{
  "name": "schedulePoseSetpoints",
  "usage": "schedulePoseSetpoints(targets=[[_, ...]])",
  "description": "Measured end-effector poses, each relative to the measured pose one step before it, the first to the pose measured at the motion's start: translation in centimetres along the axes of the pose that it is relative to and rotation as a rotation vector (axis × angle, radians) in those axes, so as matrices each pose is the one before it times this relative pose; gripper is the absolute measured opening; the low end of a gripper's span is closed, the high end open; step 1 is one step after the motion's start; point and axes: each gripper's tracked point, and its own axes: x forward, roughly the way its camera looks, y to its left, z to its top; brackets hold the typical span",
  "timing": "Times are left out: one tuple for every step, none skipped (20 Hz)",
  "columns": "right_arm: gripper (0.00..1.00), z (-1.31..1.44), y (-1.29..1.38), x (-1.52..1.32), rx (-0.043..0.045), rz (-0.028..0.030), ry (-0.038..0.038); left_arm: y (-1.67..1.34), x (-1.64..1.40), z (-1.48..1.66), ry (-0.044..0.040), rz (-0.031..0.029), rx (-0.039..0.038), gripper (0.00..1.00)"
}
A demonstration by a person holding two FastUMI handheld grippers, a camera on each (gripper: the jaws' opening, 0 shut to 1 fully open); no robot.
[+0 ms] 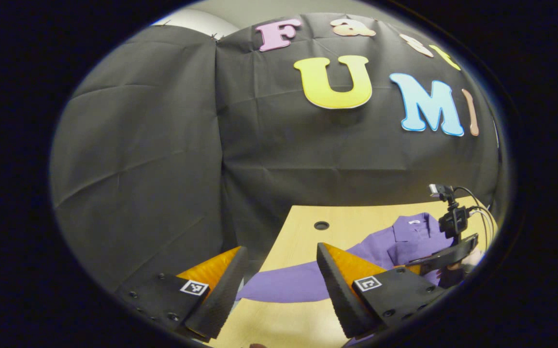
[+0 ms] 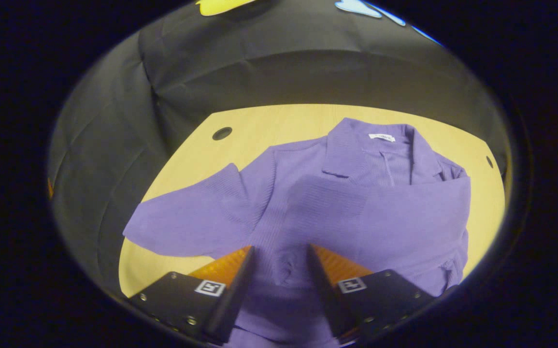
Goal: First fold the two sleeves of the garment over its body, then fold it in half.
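Purple garment (image 2: 356, 203) flat on wooden table (image 2: 259, 128), one sleeve folded across body, other sleeve (image 2: 187, 217) spread out to left.

Left gripper (image 1: 281, 270) held wide, nothing between fingers, raised over table edge; sleeve end ahead and below, collar farther off to right. Right gripper (image 2: 279, 270) likewise wide, low over lower body of garment, small pucker of cloth in gap, contact not determinable. Cable hole (image 2: 221, 133) noted beyond to left.
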Motion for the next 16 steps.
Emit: schedulePoseSetpoints(targets=[[0.73, 0.28, -0.018, -0.177, 0.00081, -0.0026, -0.00663, 0.318, 0.426, -0.457, 0.00497, 0.00489, -0.00203, 0.97], [0.87, 0.243, 0.031, -0.221, 0.0059, 0.00135, -0.0073, 0.273, 0.487, -0.533, 0.00702, 0.00444, -0.00385, 0.94], [0.88, 0.344, 0.02, -0.339, 0.00616, 0.0002, -0.00584, 0.252, 0.483, -0.88, 0.01449, 0.00005, -0.00614, 0.94], [0.88, 0.231, -0.118, -0.299, 0.00425, -0.00274, -0.00458, 0.292, 0.604, -0.873, 0.01284, 0.00727, -0.00682, 0.97], [0.88, 0.39, -0.264, -0.357, 0.00183, -0.0051, -0.00586, 0.24, 0.638, -1.006, 0.01525, 0.00591, -0.00841, 0.97], [0.87, 0.206, -0.248, -0.335, -0.00026, -0.00676, -0.00569, 0.423, 0.687, -1.294, 0.02158, 0.00782, -0.0082, 0.97], [0.88, 0.247, -0.288, -0.401, -0.00084, -0.00631, -0.00443, 0.427, 0.721, -1.305, 0.02027, 0.00562, -0.00945, 0.97], [0.87, 0.158, -0.295, -0.478, -0.00268, -0.00718, -0.00341, 0.375, 0.64, -1.276, 0.02242, 0.0073, -0.00606, 0.94], [0.87, 0.225, -0.463, -0.467, -0.00567, -0.00933, -0.00386, 0.414, 0.806, -1.263, 0.01918, 0.00416, -0.00541, 0.97], [0.87, 0.043, -0.528, -0.354, -0.0077, -0.01081, -0.00446, 0.37, 0.736, -1.235, 0.021, 0.00678, -0.00102, 0.94], [0.87, 0.114, -0.423, -0.367, -0.00987, -0.00984, -0.00319, 0.247, 0.841, -1.214, 0.02048, 0.00104, 0.00085, 0.97], [0.87, -0.038, -0.423, -0.351, -0.00798, -0.00993, -0.00426, 0.262, 0.62, -0.999, 0.02218, 0.0042, 0.00207, 0.98], [0.87, 0.005, -0.39, -0.375, -0.00268, -0.00863, -0.00159, 0.206, 0.818, -0.907, 0.02379, -0.00086, 0.0001, 0.95], [0.87, -0.189, -0.352, -0.238, 0.00236, -0.00758, 0.0, 0.212, 0.781, -0.964, 0.0202, 0.00124, -0.00406, 0.98], [0.87, -0.319, -0.423, -0.382, 0.00657, -0.00805, 0.00349, 0.066, 1.121, -0.997, 0.01858, -0.00303, -0.00878, 0.99], [0.88, -0.164, -0.432, -0.323, 0.00544, -0.0073, 0.0022, 0.16, 0.763, -0.675, 0.01341, 0.00374, -0.00467, 0.99]])
